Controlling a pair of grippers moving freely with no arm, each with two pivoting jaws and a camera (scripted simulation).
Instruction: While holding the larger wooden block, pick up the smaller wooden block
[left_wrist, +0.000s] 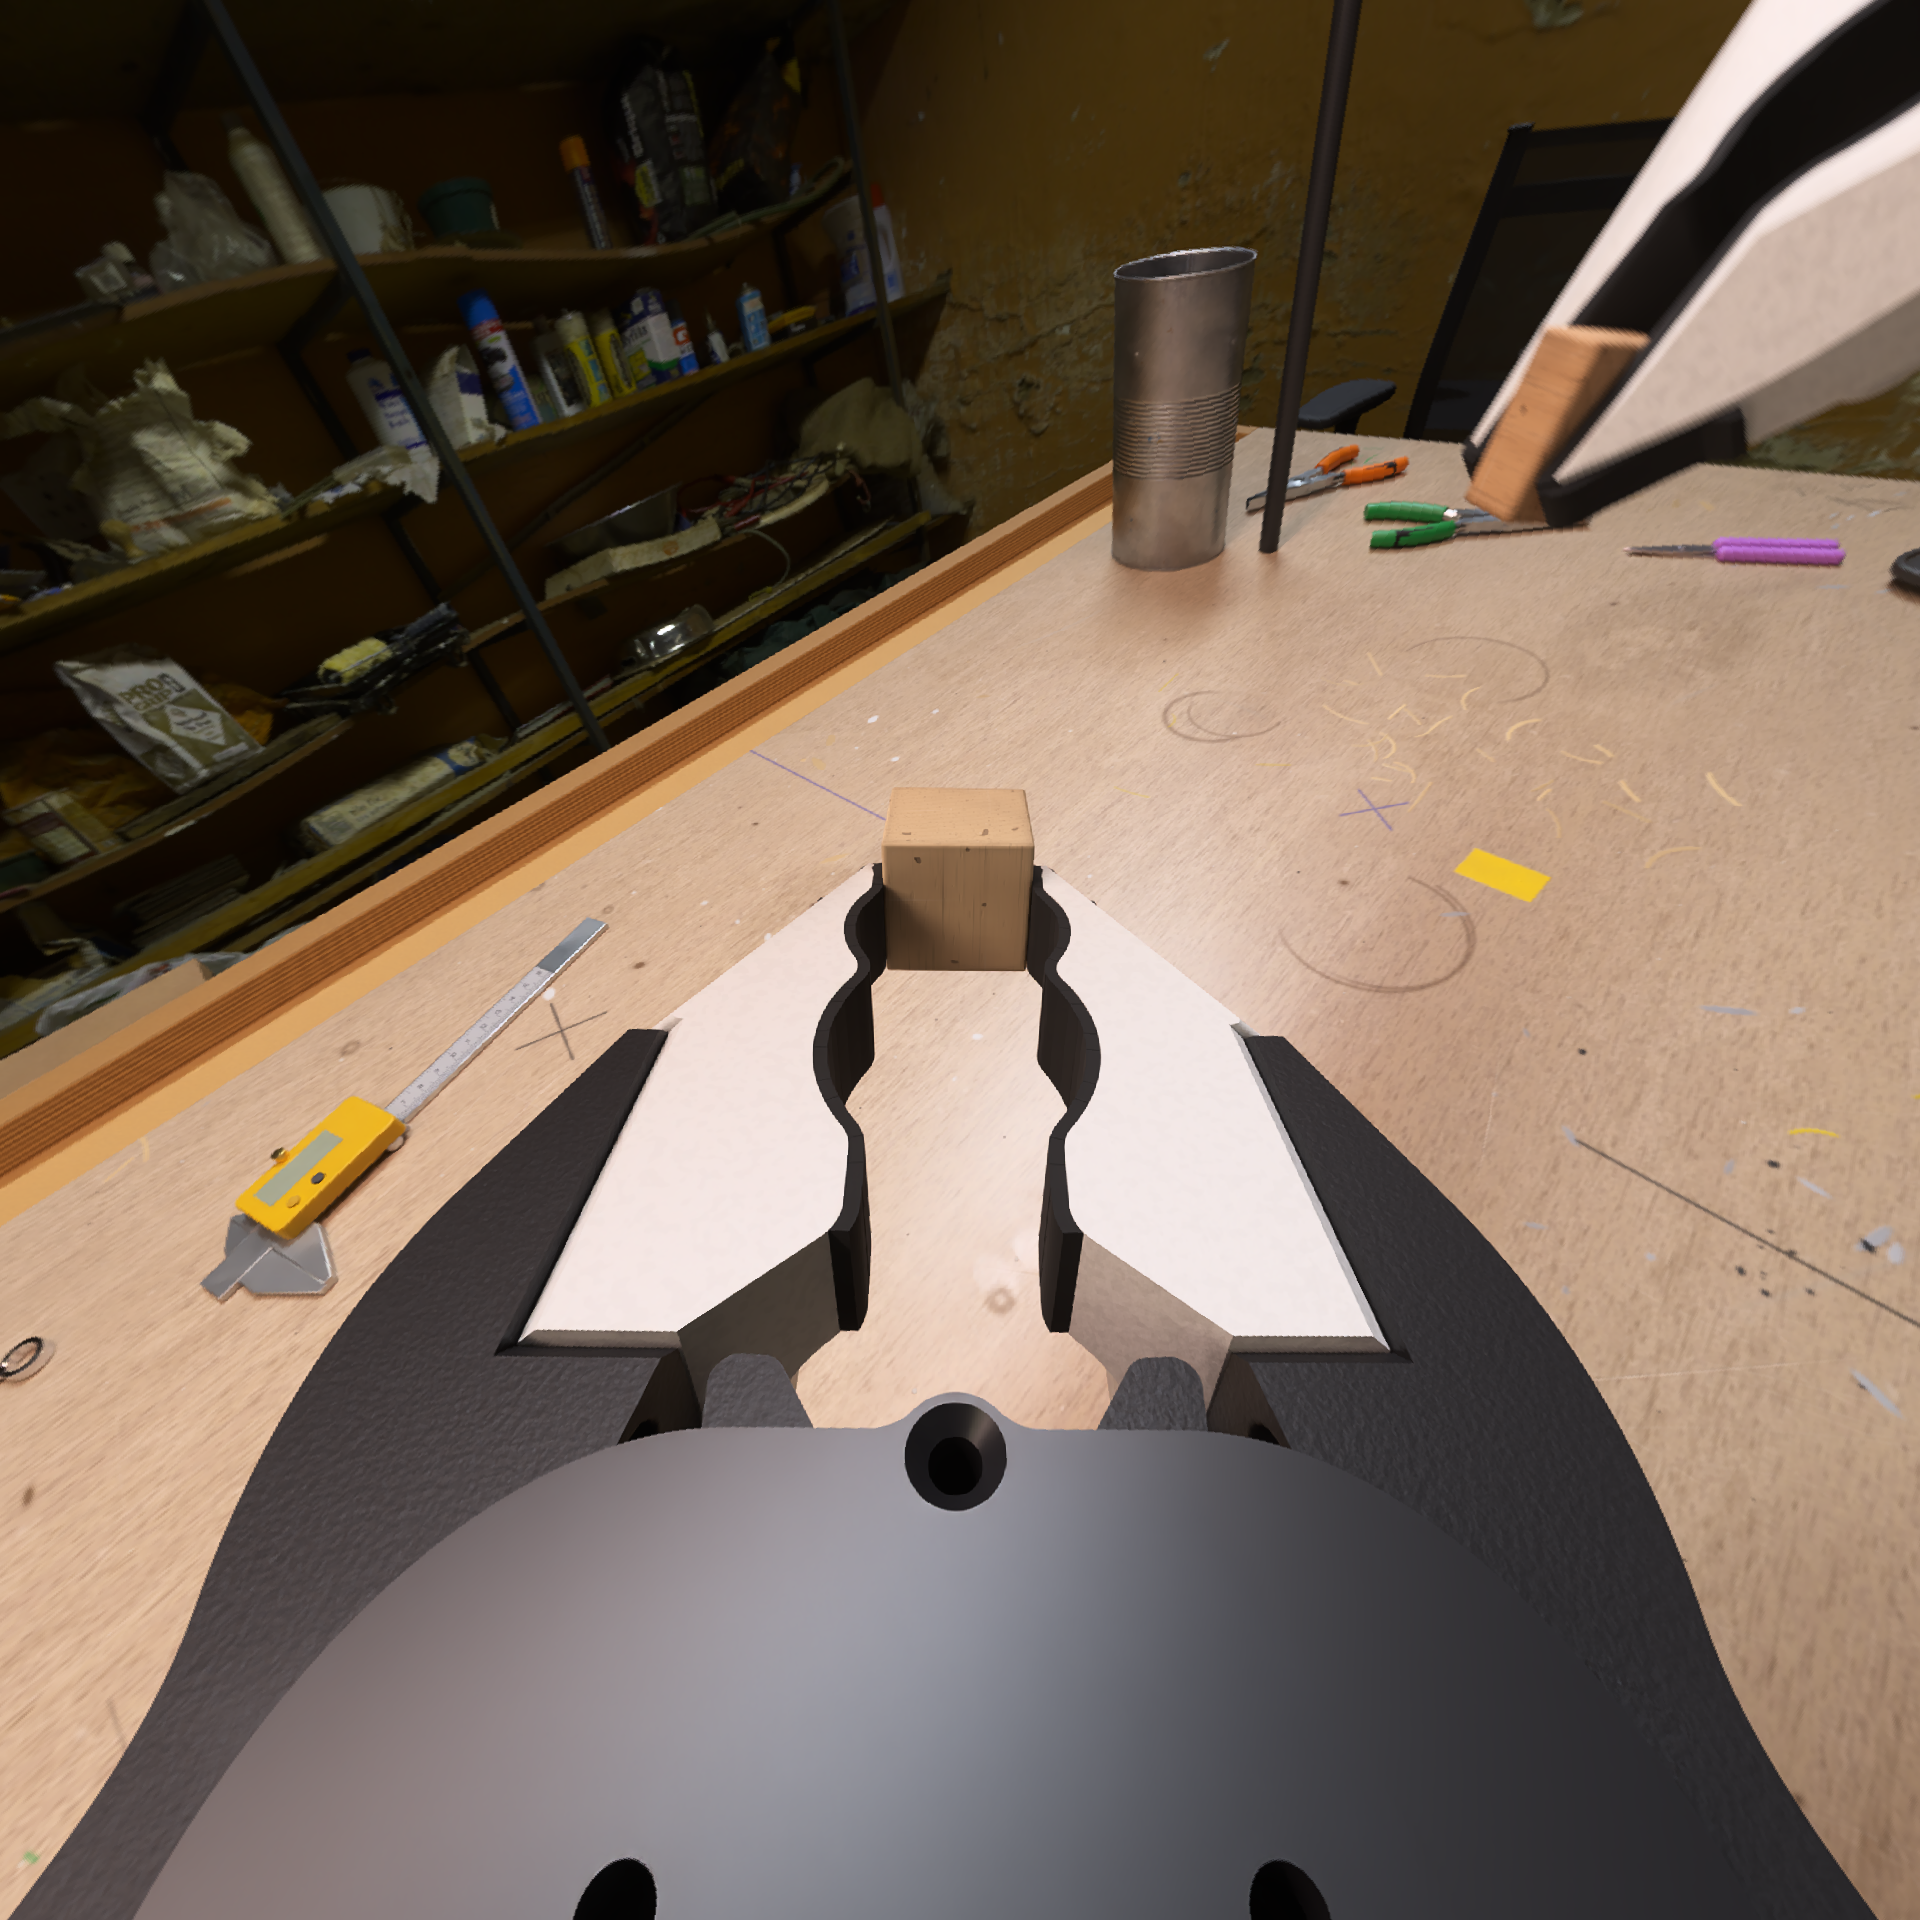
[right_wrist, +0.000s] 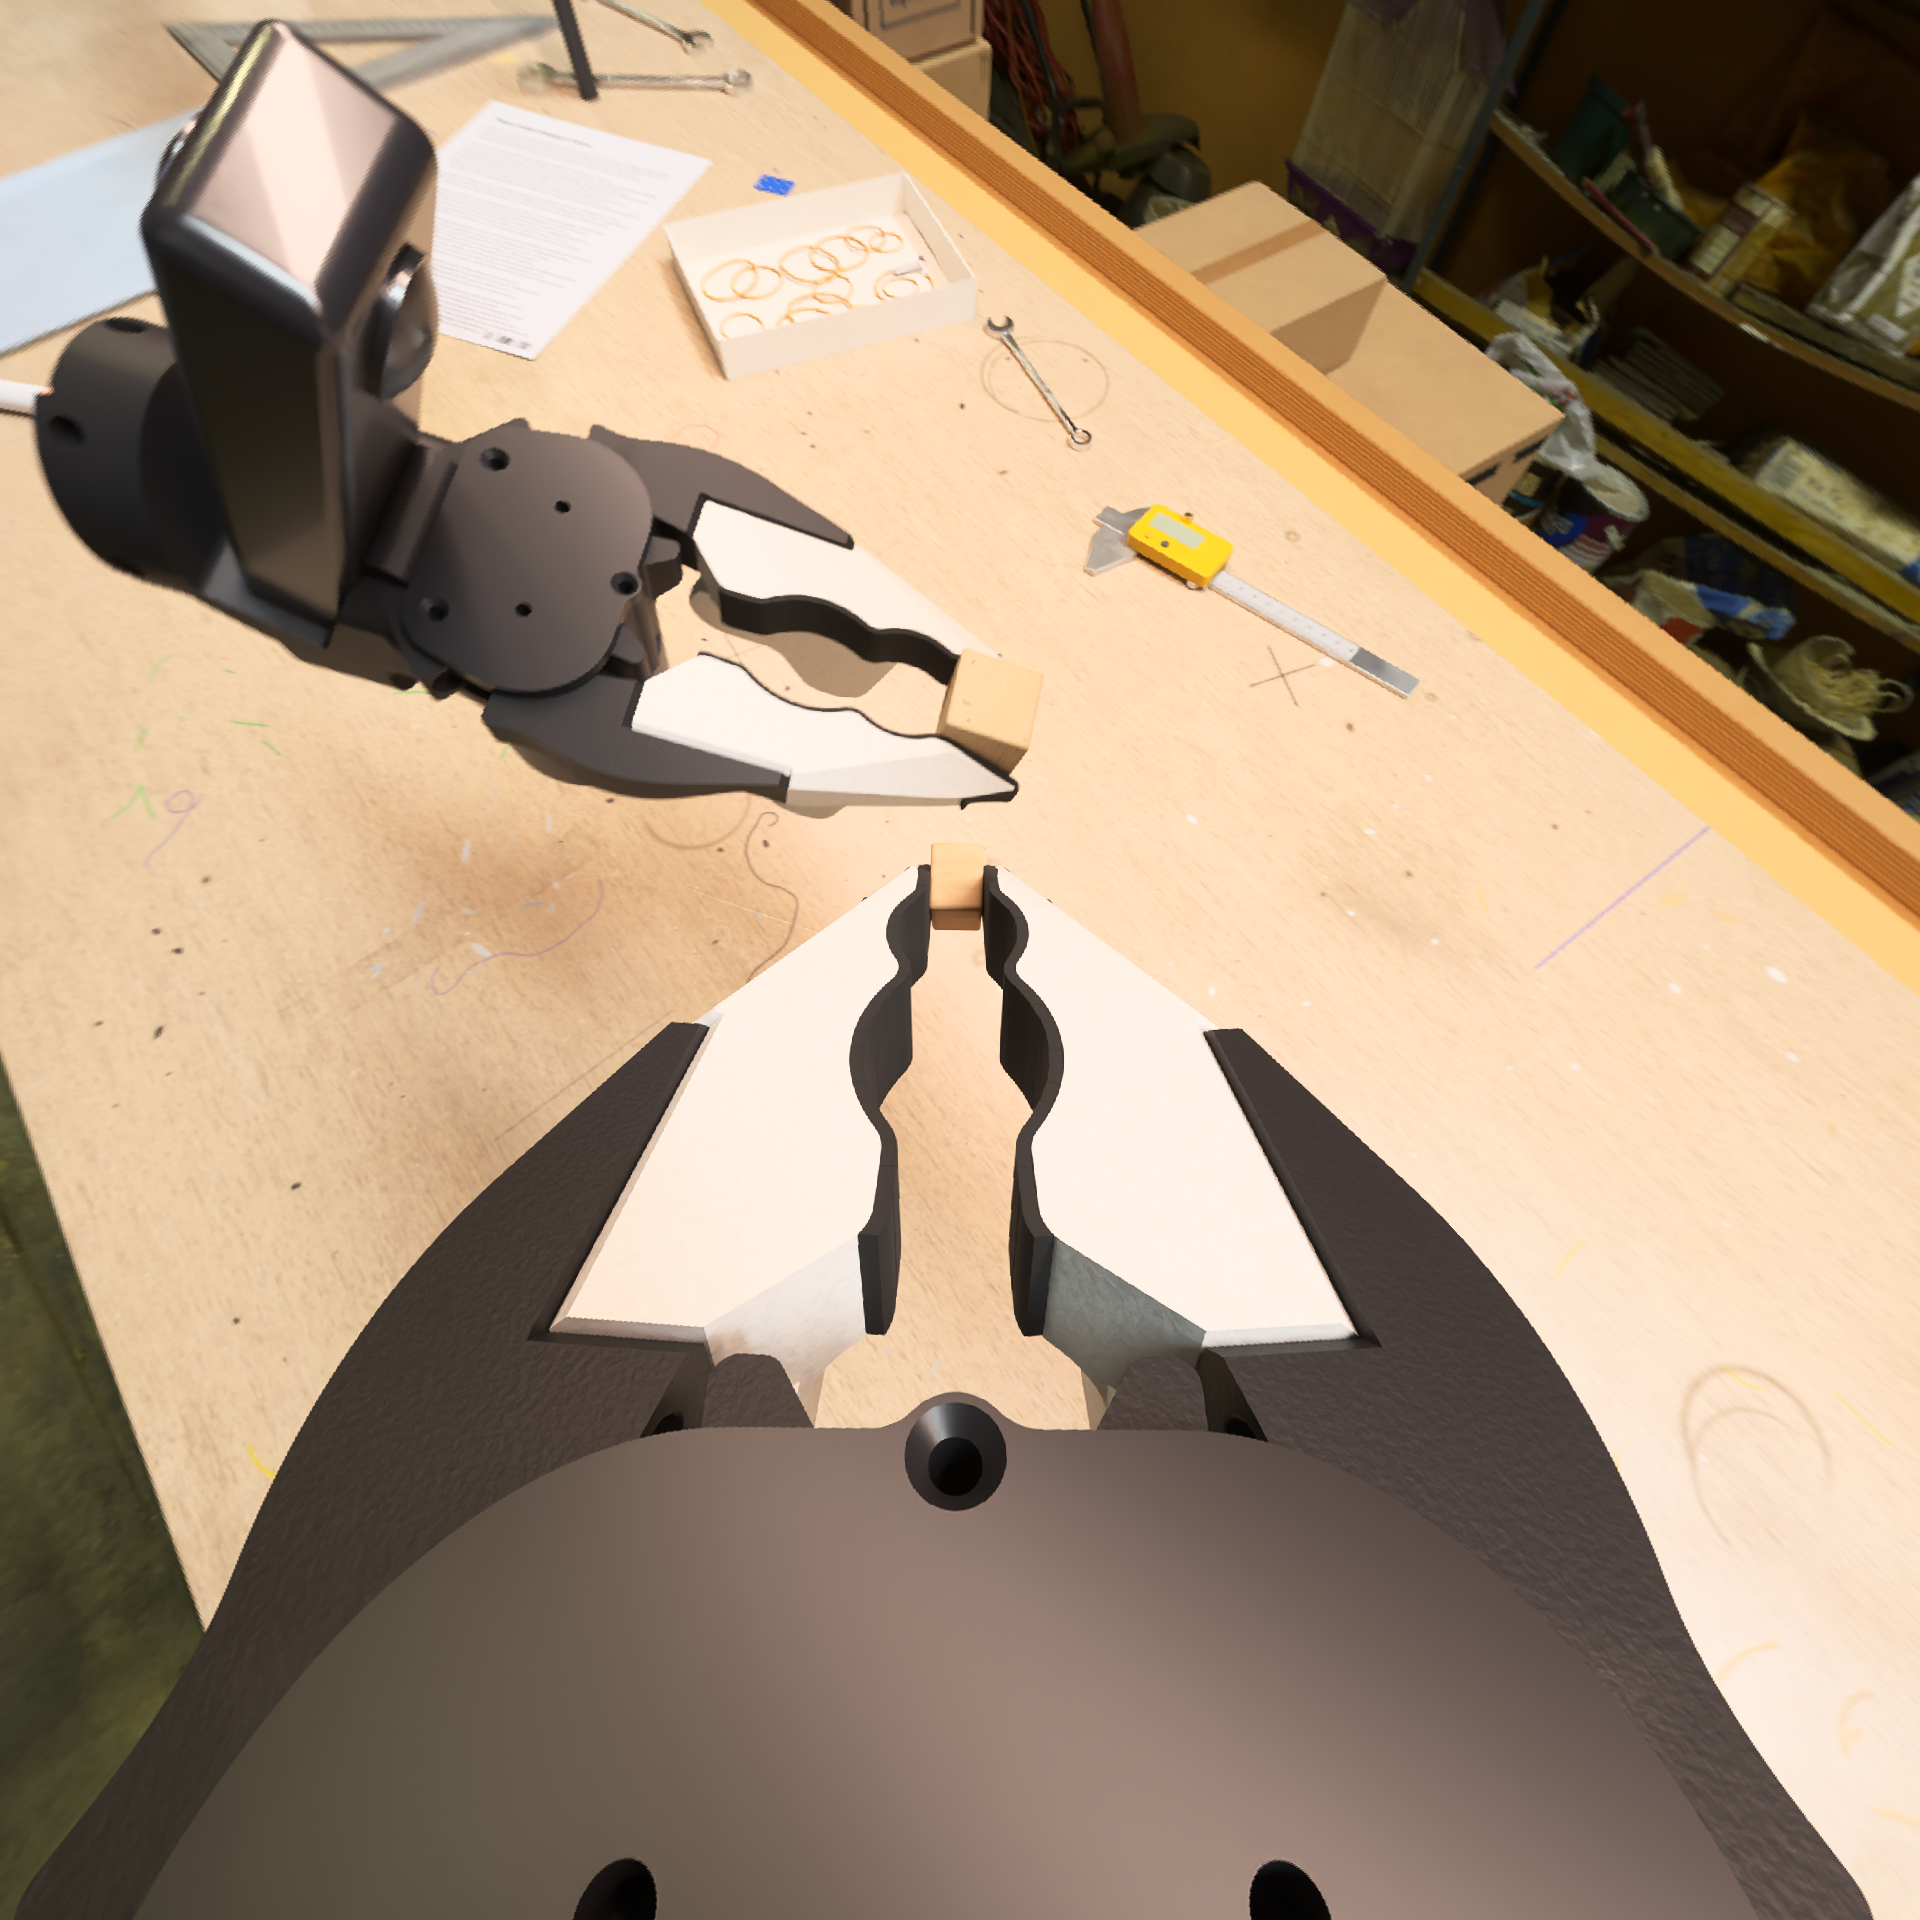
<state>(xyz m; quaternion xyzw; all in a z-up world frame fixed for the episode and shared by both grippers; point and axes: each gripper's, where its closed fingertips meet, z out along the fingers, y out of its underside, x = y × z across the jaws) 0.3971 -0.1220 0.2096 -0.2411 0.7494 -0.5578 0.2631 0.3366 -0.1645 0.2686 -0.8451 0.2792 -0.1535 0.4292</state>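
My left gripper (left_wrist: 956, 883) is shut on a wooden cube (left_wrist: 956, 904), held at its fingertips. From the right wrist view the left gripper (right_wrist: 987, 724) and cube (right_wrist: 992, 701) hang a little above the workbench, with a shadow under them. My right gripper (right_wrist: 956, 883) is shut on a thinner, flat wooden block (right_wrist: 956, 894) pinched between its tips. In the left wrist view the right gripper (left_wrist: 1517, 483) shows at the upper right with that oblong block (left_wrist: 1558, 416) in it, the block's lower end near the table.
The plywood workbench edge (left_wrist: 520, 883) runs along the shelving side. On the bench are a metal cylinder (left_wrist: 1179, 405), a dark pole (left_wrist: 1304, 281), green pliers (left_wrist: 1423, 525), a purple tool (left_wrist: 1766, 551), a yellow caliper (right_wrist: 1179, 540), a wrench (right_wrist: 1039, 379) and a white tray of rings (right_wrist: 727, 343).
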